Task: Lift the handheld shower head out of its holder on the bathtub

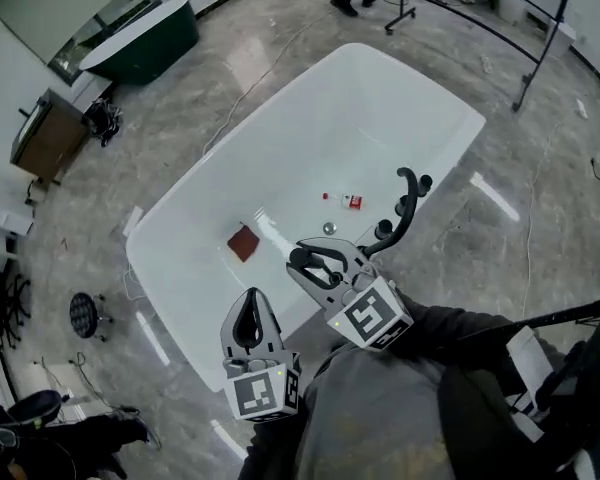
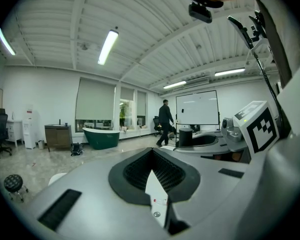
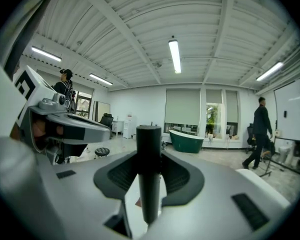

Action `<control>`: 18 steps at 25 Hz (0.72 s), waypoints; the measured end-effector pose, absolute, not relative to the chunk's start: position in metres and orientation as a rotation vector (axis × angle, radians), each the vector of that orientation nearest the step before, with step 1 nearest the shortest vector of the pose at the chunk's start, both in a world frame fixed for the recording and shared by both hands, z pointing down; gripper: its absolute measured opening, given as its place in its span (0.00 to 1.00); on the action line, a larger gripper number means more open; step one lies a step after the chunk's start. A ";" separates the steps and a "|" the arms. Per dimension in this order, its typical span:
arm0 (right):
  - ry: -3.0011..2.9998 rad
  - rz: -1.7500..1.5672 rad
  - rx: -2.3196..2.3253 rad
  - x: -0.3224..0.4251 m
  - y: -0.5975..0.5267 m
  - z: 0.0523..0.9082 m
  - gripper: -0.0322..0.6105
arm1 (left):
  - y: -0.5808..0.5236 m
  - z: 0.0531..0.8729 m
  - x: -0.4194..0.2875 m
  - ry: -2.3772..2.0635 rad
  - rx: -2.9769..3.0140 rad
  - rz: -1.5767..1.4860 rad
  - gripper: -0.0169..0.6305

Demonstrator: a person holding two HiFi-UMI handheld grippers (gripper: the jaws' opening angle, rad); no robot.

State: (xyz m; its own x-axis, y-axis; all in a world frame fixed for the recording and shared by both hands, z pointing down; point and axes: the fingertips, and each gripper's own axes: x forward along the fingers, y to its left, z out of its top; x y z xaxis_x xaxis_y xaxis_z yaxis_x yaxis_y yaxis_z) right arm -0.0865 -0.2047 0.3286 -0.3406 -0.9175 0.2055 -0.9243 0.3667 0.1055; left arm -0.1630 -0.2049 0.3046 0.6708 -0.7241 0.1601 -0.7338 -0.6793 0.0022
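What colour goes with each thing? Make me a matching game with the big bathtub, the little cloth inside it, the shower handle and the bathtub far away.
Things:
1. big bathtub
2. little cloth
3. shower handle
4. far bathtub

Colours:
A. black
B. dark green
C. white
D. reddish brown

Pairs: 1-C, 2-D, 3-A, 4-B

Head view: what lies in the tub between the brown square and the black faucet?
A small silver round piece, likely the drain, lies between the brown square and the faucet; otherwise only bare white tub floor. The head view shows this.
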 end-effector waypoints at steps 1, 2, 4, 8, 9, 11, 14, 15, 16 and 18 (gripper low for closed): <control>-2.412 0.036 1.649 -0.089 -0.204 0.326 0.27 | -0.204 0.300 -0.166 -1.244 2.812 0.223 0.03; -2.427 0.028 1.651 -0.091 -0.202 0.323 0.27 | -0.200 0.297 -0.169 -1.256 2.818 0.224 0.03; -2.448 0.009 1.685 -0.089 -0.192 0.315 0.27 | -0.189 0.293 -0.168 -1.253 2.849 0.227 0.03; -2.460 -0.037 1.850 -0.073 -0.161 0.283 0.27 | -0.166 0.283 -0.165 -1.230 2.872 0.177 0.03; -2.453 -0.052 1.870 -0.070 -0.152 0.276 0.27 | -0.159 0.282 -0.165 -1.228 2.865 0.165 0.03; -2.437 -0.091 1.880 -0.069 -0.134 0.269 0.27 | -0.147 0.287 -0.167 -1.225 2.846 0.160 0.03; -2.458 -0.113 1.871 -0.071 -0.116 0.263 0.27 | -0.127 0.291 -0.167 -1.237 2.822 0.169 0.03; -2.477 -0.119 1.859 -0.071 -0.111 0.260 0.27 | -0.121 0.290 -0.165 -1.249 2.817 0.177 0.03; -2.495 -0.127 1.840 -0.071 -0.107 0.258 0.27 | -0.115 0.288 -0.162 -1.263 2.811 0.190 0.03; -2.524 -0.131 1.797 -0.072 -0.099 0.257 0.27 | -0.106 0.285 -0.159 -1.302 2.784 0.221 0.03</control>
